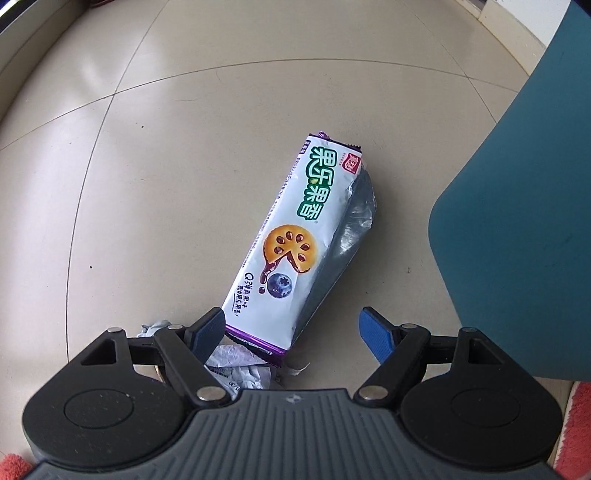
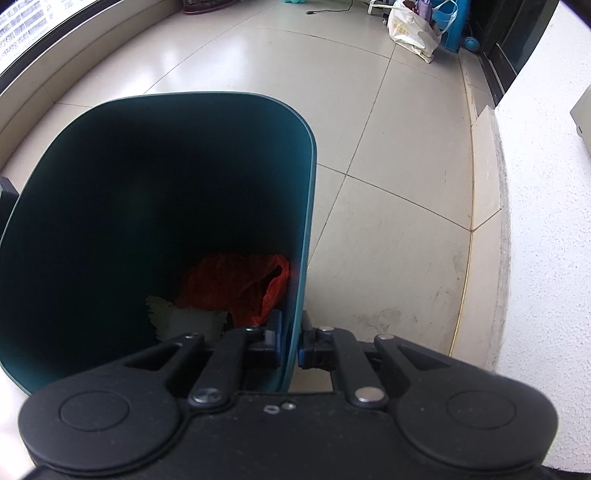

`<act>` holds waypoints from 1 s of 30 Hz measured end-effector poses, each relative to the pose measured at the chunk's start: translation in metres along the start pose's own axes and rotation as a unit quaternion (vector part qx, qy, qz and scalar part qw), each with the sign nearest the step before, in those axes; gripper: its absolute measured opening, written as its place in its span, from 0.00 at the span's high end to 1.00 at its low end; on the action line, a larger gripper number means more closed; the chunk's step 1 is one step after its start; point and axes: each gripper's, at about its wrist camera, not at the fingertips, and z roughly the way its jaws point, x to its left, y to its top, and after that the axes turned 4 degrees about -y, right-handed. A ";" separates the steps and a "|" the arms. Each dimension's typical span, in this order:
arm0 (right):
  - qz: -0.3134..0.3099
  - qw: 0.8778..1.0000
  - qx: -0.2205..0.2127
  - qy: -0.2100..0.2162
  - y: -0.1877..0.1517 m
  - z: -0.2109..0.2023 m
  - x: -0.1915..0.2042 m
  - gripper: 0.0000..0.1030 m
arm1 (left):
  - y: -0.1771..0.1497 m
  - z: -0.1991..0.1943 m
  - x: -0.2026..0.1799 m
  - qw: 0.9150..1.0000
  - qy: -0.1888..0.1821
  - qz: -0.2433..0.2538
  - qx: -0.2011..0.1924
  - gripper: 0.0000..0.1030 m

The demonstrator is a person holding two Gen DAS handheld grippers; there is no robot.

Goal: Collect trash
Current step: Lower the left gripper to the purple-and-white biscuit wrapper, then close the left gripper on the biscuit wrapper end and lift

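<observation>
Because biscuit wrapper [image 1: 295,236] lies flat on floor tiles [image 1: 147,184], partly over crumpled paper [image 1: 240,365], spread left gripper [image 1: 291,325] risks pinching only thin foil; it may slip or tear. Near purple end sits between fingers. Long axis runs from there up-right, far end pointing away, toward teal bin [image 1: 517,221] just beside. Right gripper [image 2: 290,343] clenched on bin wall [image 2: 299,295]; bin may tilt.

Beige tiled floor [image 2: 388,184], white wall [image 2: 546,221], cream bag [image 2: 412,35] far off.
</observation>
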 end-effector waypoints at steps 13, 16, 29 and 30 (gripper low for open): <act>-0.006 1.000 0.016 -0.019 0.007 0.007 0.009 0.91 | 0.012 0.050 0.019 1.000 0.008 -0.008 0.027 0.23; -0.005 1.000 0.017 -0.022 0.008 0.007 0.012 0.90 | 0.010 0.055 0.014 0.999 0.026 -0.002 0.024 0.24; 0.001 1.000 0.012 -0.019 0.007 0.005 0.010 0.91 | 0.001 0.029 0.012 0.997 0.070 -0.039 -0.004 0.50; 0.002 1.000 0.011 -0.018 0.007 0.004 0.010 0.91 | 0.000 0.024 0.011 0.996 0.072 -0.046 -0.005 0.50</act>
